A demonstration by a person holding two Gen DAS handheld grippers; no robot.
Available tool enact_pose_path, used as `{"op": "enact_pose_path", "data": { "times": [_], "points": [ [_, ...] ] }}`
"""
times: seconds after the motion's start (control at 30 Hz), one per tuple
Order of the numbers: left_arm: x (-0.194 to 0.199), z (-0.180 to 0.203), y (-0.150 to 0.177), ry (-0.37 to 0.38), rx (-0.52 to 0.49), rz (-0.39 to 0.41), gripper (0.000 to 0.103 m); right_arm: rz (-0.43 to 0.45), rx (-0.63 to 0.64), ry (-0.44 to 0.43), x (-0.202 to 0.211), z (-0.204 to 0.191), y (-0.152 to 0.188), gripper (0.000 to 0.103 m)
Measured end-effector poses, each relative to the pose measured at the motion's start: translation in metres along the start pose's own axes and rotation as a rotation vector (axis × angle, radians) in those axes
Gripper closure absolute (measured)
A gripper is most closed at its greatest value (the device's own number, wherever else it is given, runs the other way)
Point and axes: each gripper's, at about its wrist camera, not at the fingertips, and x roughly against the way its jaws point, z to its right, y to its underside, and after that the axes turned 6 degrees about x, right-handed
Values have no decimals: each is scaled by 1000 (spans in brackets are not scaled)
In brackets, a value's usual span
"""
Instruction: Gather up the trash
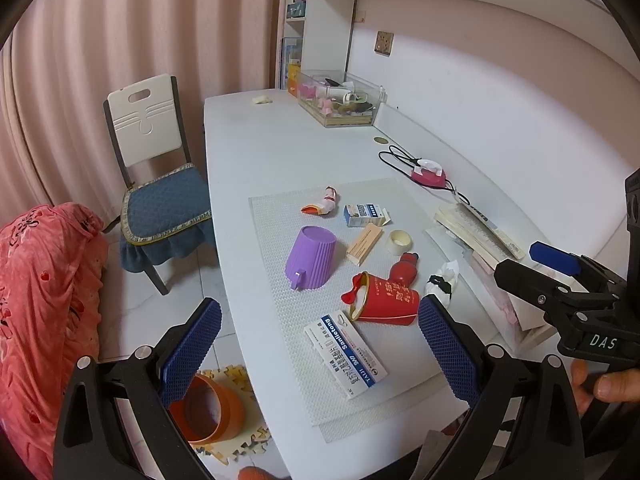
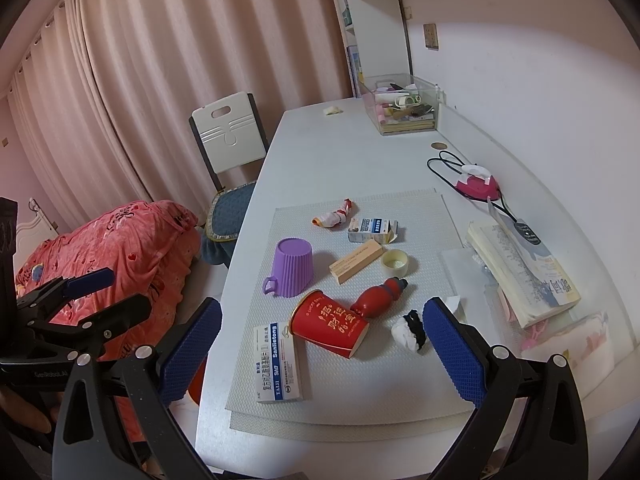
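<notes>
Grippers hovering above desk edge | left gripper [image 1: 320,344] and right gripper [image 2: 322,340] both gaping wide, holding nothing | medicine box [image 2: 279,362] lying nearest on mat [image 2: 420,392], long axis running away from jaws | orange bin [image 1: 208,408] waiting on floor beside left

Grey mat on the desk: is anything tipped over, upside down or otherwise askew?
Yes. On the grey mat, the red paper cup lies on its side beside a toppled red bottle; the purple mug stands upside down.
</notes>
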Motion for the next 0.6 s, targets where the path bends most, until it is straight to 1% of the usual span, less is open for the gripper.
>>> {"op": "enact_pose_path", "data": {
  "times": [0.6],
  "points": [
    [0,0,0,-2,-2,-5,6,-4,-2,-1,0,1,-2,5]
  ]
}}
